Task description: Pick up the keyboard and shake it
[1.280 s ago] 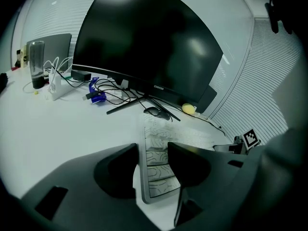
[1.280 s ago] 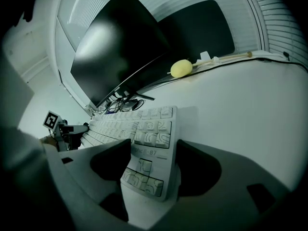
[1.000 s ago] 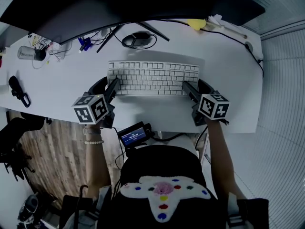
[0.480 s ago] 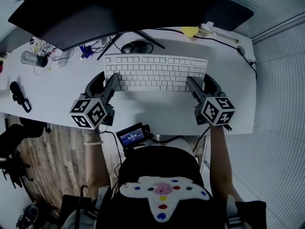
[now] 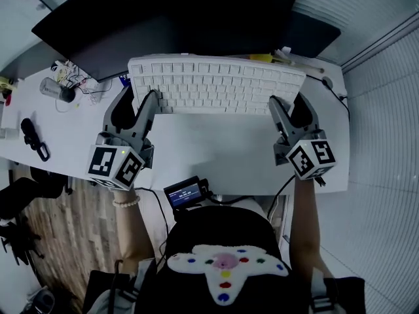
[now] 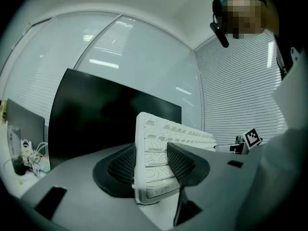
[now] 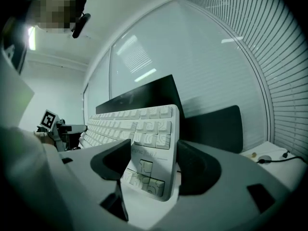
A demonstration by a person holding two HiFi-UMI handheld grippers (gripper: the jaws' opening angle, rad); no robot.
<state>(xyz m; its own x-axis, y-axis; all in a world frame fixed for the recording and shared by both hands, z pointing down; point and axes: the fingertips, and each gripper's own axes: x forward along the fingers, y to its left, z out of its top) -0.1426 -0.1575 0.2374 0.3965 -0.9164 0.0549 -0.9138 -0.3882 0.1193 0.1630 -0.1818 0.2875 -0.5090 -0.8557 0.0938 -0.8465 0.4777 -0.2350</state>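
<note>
The white keyboard [image 5: 216, 84] is off the desk [image 5: 209, 156], held in the air in front of the monitor with its keys tilted toward me. My left gripper [image 5: 141, 103] is shut on its left end and my right gripper [image 5: 288, 106] on its right end. In the left gripper view the keyboard [image 6: 154, 153] stands on edge between the two dark pads of the left gripper [image 6: 151, 165], which press both faces. The right gripper view shows the same at the other end: the keyboard [image 7: 144, 129] is clamped in the right gripper [image 7: 149, 170].
A large dark monitor [image 5: 170, 18] stands right behind the keyboard. Cables and small items [image 5: 65, 84] lie at the desk's left, with a black object [image 5: 33, 139] nearer the edge. A small device with a lit screen [image 5: 186, 193] hangs at the desk's front edge.
Both grippers have raised the keyboard from the desk and carried it up and away toward the monitor. It now covers the mouse that showed behind it before.
</note>
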